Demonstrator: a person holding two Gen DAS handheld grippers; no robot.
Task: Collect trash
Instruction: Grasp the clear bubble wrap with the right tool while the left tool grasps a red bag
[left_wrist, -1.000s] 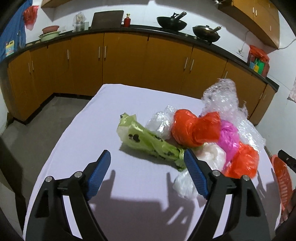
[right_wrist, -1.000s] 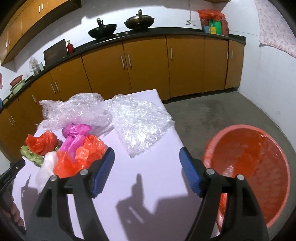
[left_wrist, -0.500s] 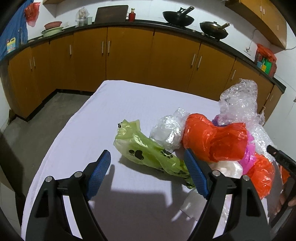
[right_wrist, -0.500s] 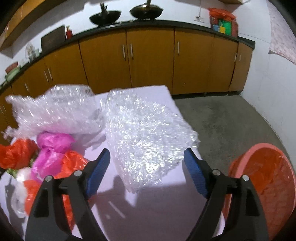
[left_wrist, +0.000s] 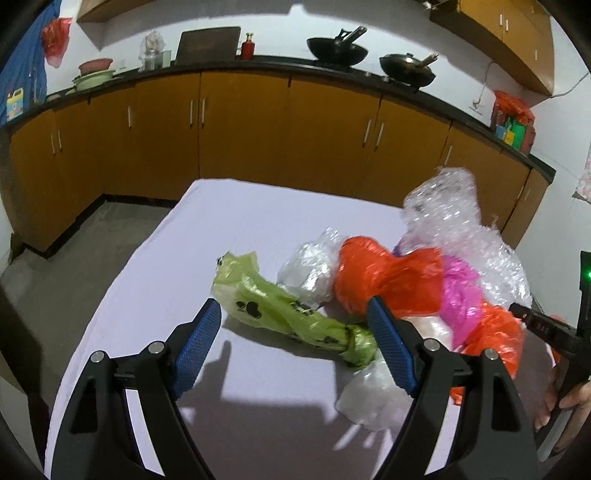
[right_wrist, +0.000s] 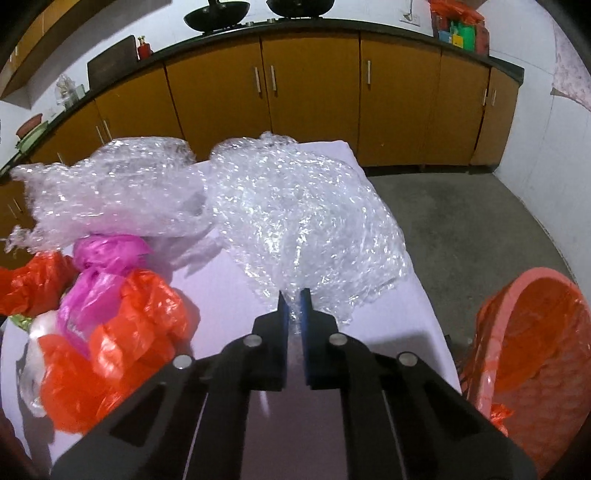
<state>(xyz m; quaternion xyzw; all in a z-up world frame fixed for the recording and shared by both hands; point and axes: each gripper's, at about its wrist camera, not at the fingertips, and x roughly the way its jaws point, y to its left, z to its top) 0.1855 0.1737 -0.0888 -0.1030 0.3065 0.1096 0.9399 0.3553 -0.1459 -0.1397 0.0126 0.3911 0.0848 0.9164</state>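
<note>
left tongs (left_wrist: 293, 347) spread wide, right tongs (right_wrist: 294, 310) clamped

Count from my two cameras. Bubble wrap sheets: two, one (right_wrist: 306, 221) toward the table's (right_wrist: 236, 306) right edge, one (right_wrist: 110, 192) further left along the far side. Orange bags: two, one (left_wrist: 384, 280) mid-pile, one (right_wrist: 110, 343) by the near edge. Pink bag (right_wrist: 99, 269): one, between the orange ones. Green bag (left_wrist: 280, 314): one, on the left of the pile. Clear or white bags: two that I can separate, one (left_wrist: 310, 273) behind the green bag, one (left_wrist: 373, 398) at the near edge. Red basin (right_wrist: 532, 362): one, on the floor off the table's right edge. Woks on the counter: two (left_wrist: 338, 46) (left_wrist: 408, 70).
</note>
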